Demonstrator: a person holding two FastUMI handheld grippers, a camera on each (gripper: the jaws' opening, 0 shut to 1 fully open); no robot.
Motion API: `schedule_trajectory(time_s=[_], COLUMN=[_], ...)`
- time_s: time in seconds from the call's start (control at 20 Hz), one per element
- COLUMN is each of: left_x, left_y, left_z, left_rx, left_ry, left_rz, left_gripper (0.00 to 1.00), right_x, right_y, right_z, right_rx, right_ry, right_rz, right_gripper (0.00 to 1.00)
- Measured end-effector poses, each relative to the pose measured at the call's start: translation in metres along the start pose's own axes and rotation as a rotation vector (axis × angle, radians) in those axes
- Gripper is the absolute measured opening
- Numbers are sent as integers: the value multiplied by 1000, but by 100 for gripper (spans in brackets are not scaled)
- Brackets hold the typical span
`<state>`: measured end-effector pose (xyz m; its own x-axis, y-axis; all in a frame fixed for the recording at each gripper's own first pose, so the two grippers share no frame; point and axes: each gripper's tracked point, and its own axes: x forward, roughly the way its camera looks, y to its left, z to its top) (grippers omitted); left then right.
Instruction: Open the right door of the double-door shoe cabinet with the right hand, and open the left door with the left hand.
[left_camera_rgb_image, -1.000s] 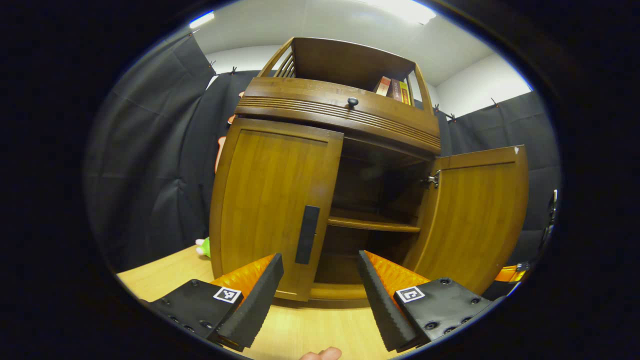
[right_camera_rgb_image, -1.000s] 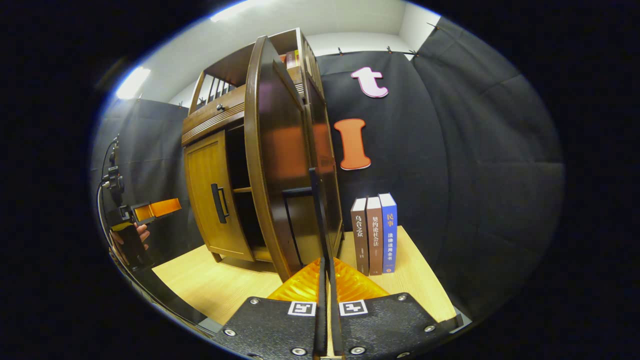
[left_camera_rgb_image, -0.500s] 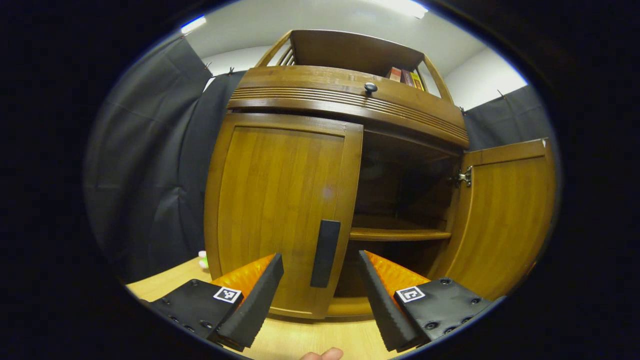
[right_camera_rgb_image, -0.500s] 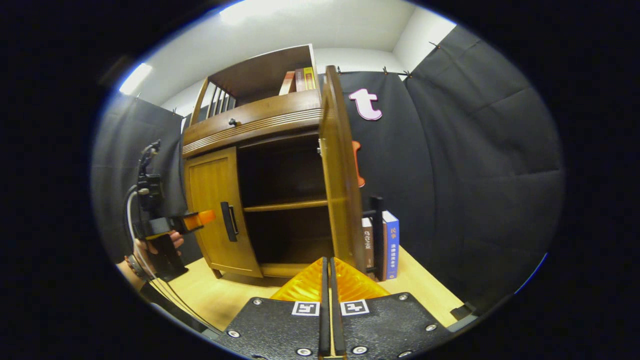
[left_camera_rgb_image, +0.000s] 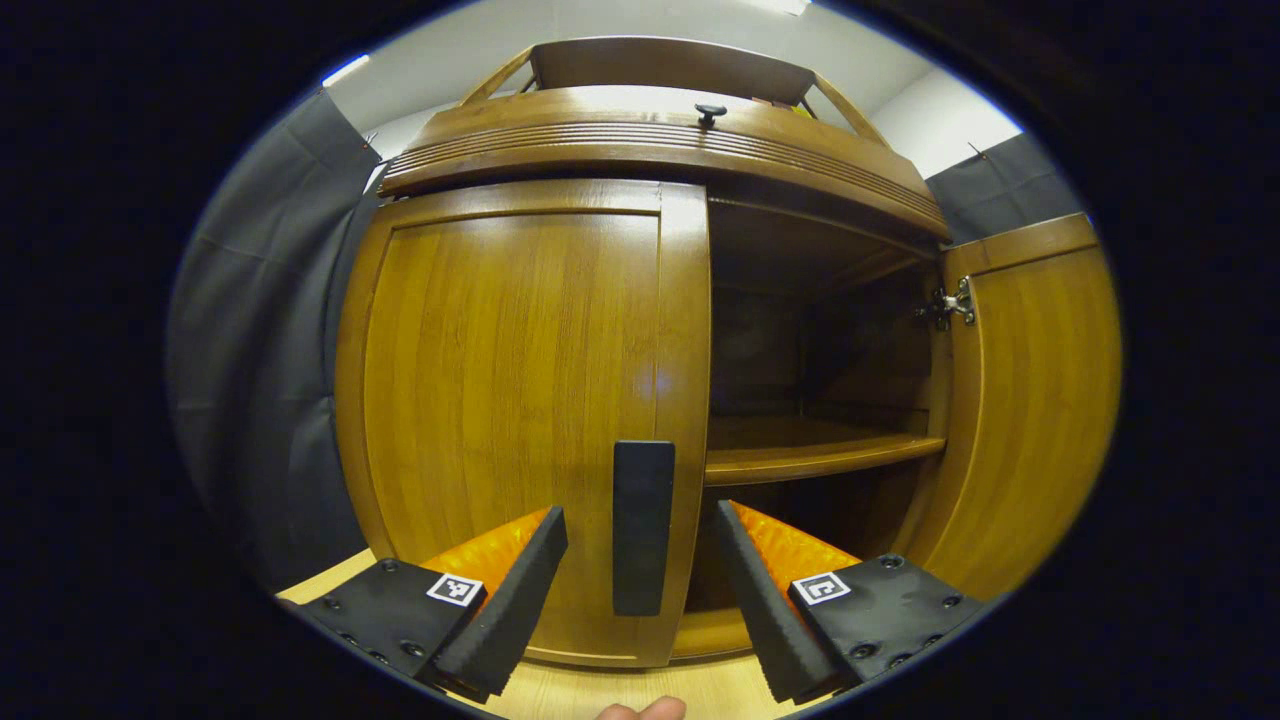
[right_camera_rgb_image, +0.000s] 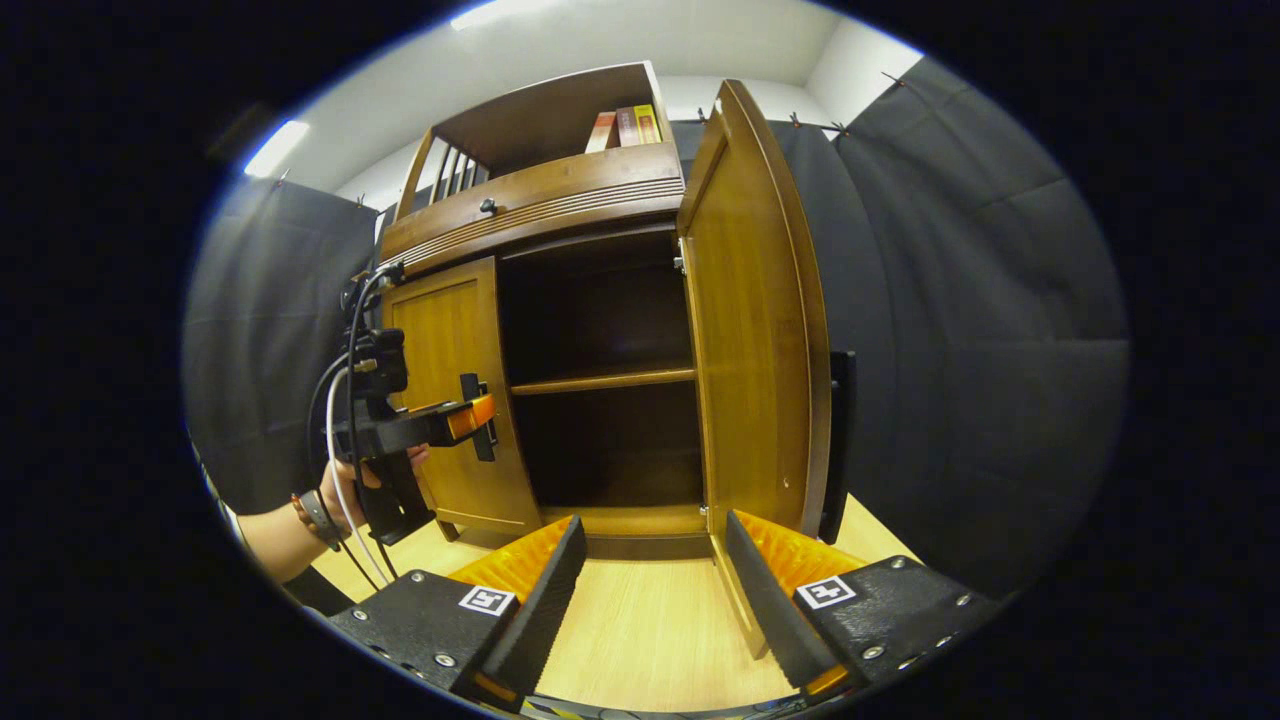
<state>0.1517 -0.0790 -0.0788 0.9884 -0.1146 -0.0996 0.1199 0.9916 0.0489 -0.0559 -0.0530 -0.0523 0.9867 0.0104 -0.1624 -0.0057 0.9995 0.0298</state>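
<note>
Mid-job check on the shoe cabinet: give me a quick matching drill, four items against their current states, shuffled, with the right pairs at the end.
Items:
1. left door
2. right door
3. left gripper
4. books

States:
A. swung wide open
B. standing on the top shelf of the cabinet
C. closed
D. open, fingers either side of the door handle without pressing on it

Pairs: 1-C, 2-A, 3-D, 4-B
</note>
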Motion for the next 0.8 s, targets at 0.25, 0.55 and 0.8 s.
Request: schedule_trajectory(time_s=[0.25, 0.55, 0.8], left_x=[23, 33, 30], left_y=[7, -9, -5], left_z=[-9, -15, -16], left_rx=[24, -16, -1], left_ry=[2, 14, 22], left_rz=[19, -43, -48], left_gripper=[95, 71, 38], right_x=[-3, 0, -2], right_y=[0, 9, 9], right_z=[-7, -11, -15], right_rx=[-16, -34, -32], right_ry=[15, 22, 42], right_rz=[1, 10, 11], right_gripper=[89, 77, 77])
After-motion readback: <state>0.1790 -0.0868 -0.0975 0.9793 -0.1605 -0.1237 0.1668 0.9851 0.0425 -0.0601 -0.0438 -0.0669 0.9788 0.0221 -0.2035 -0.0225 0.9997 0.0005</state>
